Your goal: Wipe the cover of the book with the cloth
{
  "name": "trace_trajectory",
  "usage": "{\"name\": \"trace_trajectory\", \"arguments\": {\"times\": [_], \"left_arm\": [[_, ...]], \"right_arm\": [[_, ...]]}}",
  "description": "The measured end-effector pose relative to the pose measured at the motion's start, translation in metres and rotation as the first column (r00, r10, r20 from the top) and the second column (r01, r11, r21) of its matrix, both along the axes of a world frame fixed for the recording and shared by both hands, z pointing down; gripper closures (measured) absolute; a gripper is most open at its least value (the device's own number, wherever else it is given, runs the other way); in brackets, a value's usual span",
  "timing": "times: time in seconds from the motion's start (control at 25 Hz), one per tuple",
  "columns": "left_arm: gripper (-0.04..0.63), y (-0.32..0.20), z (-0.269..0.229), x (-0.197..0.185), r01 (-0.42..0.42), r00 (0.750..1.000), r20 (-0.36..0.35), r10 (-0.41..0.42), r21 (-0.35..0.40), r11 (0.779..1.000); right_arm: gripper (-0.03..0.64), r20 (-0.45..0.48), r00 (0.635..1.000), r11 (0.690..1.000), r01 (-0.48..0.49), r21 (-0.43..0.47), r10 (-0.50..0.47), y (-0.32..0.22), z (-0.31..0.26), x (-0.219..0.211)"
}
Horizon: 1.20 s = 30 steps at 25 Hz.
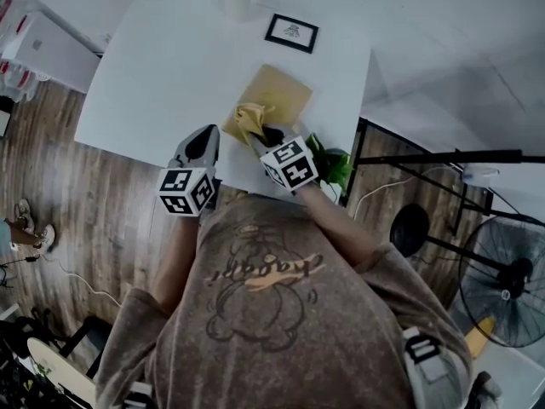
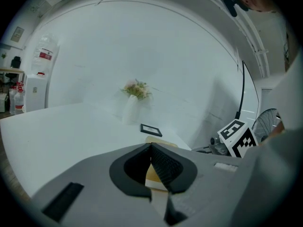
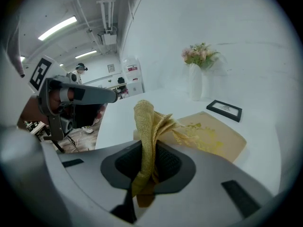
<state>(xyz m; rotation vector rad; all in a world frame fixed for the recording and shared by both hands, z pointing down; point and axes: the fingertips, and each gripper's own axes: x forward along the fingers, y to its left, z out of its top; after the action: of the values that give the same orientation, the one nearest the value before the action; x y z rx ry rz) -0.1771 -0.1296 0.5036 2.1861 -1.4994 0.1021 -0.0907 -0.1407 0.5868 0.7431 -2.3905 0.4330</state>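
Book (image 1: 277, 92) lay flat on the white table (image 1: 162, 66), toward its near right side, tan cover up. Right gripper (image 3: 149, 161): jaws clamped on the yellow cloth (image 3: 147, 122) (a bunched fold stood up between them). The loose end trailed onto the cover at the book's near left corner. Left gripper (image 2: 151, 148): jaws closed tip to tip, nothing between them. It was held over the table's near edge, just left of the book. A small black frame (image 1: 291, 32) and a vase (image 1: 238, 0) of flowers sat beyond the book.
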Motion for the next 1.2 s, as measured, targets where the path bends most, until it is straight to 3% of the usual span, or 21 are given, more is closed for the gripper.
{"name": "trace_trajectory", "arguments": {"times": [0.4, 0.68, 1.0, 1.2], "left_arm": [[0.592, -0.003, 0.007, 0.019, -0.046, 0.999, 0.0, 0.046, -0.018, 0.999], [0.592, -0.004, 0.017, 0.023, -0.059, 0.998, -0.009, 0.059, -0.042, 0.997], [0.592, -0.009, 0.02, 0.022, -0.057, 0.998, -0.017, 0.056, -0.051, 0.997], [0.592, -0.012, 0.023, 0.014, -0.041, 0.999, -0.017, 0.04, -0.057, 0.998]], "right_arm": [[0.554, 0.0, 0.995, 0.994, -0.103, -0.023, 0.103, 0.012, -0.002, 0.058], [0.554, 0.019, 0.971, 0.969, -0.235, -0.081, 0.237, 0.011, -0.007, 0.092], [0.554, 0.14, 0.967, 0.977, -0.21, -0.033, 0.212, -0.018, -0.056, 0.063], [0.554, 0.157, 0.975, 0.988, -0.157, 0.004, 0.154, -0.045, -0.072, 0.025]]}}
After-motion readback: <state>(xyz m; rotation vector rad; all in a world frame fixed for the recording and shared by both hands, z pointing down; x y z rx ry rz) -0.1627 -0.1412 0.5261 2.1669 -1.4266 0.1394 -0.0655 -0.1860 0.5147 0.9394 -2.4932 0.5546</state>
